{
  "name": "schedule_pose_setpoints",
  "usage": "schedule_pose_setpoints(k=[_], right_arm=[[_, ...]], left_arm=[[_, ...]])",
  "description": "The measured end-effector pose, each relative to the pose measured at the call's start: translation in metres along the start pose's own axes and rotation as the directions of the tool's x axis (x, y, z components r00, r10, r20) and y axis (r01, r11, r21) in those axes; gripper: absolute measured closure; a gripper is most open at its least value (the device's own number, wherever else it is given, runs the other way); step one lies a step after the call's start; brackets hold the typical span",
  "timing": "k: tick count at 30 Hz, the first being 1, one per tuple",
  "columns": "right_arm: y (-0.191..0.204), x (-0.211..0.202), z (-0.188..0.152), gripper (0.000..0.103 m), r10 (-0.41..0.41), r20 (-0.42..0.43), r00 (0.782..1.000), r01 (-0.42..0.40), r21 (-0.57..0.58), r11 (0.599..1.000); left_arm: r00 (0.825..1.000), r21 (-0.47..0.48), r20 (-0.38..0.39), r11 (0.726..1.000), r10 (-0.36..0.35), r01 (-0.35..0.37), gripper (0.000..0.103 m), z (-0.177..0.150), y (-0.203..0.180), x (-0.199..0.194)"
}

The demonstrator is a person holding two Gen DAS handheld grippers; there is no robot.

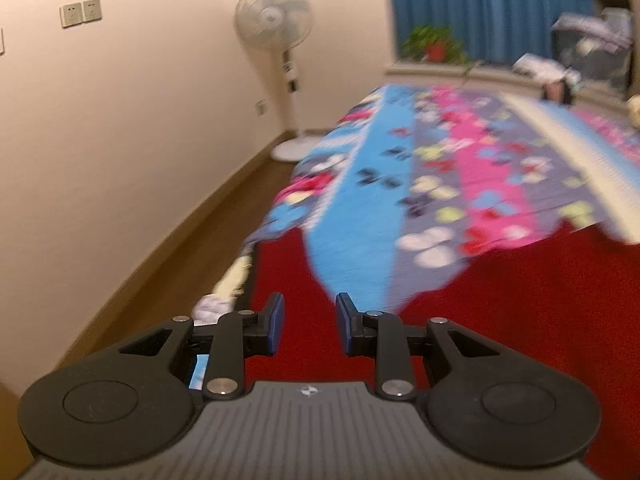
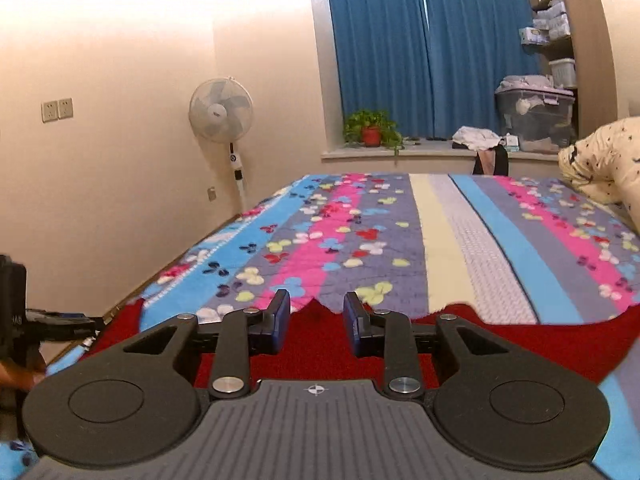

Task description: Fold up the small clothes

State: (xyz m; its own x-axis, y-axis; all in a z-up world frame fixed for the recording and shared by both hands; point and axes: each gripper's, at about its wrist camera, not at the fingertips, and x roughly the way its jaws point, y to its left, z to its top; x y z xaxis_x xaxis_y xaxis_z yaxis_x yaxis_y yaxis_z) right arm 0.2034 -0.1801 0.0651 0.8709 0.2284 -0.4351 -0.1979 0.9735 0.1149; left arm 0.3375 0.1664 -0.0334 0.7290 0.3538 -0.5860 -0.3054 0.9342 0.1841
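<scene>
A red garment (image 1: 500, 312) lies spread on the bed's striped butterfly bedspread (image 1: 400, 168), just ahead of both grippers. It also shows in the right wrist view (image 2: 520, 344) at the near edge of the bedspread (image 2: 360, 240). My left gripper (image 1: 310, 326) is open and empty above the red cloth; its view is blurred. My right gripper (image 2: 316, 322) is open and empty over the red cloth. The left gripper shows at the far left of the right wrist view (image 2: 24, 320).
A standing fan (image 2: 221, 112) is by the left wall. A potted plant (image 2: 372, 126), clothes and a storage box (image 2: 534, 114) sit on the window ledge before blue curtains. A cream pillow (image 2: 604, 160) lies at the bed's right. Wooden floor (image 1: 168, 264) runs left of the bed.
</scene>
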Motion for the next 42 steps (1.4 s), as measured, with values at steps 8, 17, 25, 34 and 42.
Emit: schedule_pose_setpoints(k=[8, 17, 25, 34, 42], right_arm=[[0.000, 0.026, -0.003, 0.092, 0.014, -0.053, 0.999, -0.014, -0.008, 1.000], [-0.014, 0.044, -0.015, 0.091, 0.031, -0.133, 0.991, -0.023, 0.057, 0.998], [-0.024, 0.048, -0.014, 0.091, -0.009, -0.137, 0.990, 0.021, 0.084, 0.996], [-0.032, 0.048, -0.011, 0.091, -0.036, -0.128, 0.991, 0.050, 0.111, 0.993], [-0.052, 0.054, -0.009, 0.091, -0.099, -0.174, 0.980, 0.126, 0.149, 0.981]], left_arm=[[0.989, -0.257, -0.090, 0.962, -0.115, 0.089, 0.025, 0.009, 0.022, 0.076], [0.970, -0.028, -0.243, 1.000, -0.018, 0.012, 0.070, 0.005, -0.007, 0.108], [0.988, -0.221, 0.059, 0.967, 0.140, -0.124, 0.092, 0.051, 0.063, 0.029], [0.933, -0.420, 0.265, 0.900, 0.245, -0.117, 0.092, 0.046, 0.123, -0.049], [0.965, -0.341, 0.194, 0.934, 0.175, -0.101, 0.092, 0.043, 0.084, -0.031]])
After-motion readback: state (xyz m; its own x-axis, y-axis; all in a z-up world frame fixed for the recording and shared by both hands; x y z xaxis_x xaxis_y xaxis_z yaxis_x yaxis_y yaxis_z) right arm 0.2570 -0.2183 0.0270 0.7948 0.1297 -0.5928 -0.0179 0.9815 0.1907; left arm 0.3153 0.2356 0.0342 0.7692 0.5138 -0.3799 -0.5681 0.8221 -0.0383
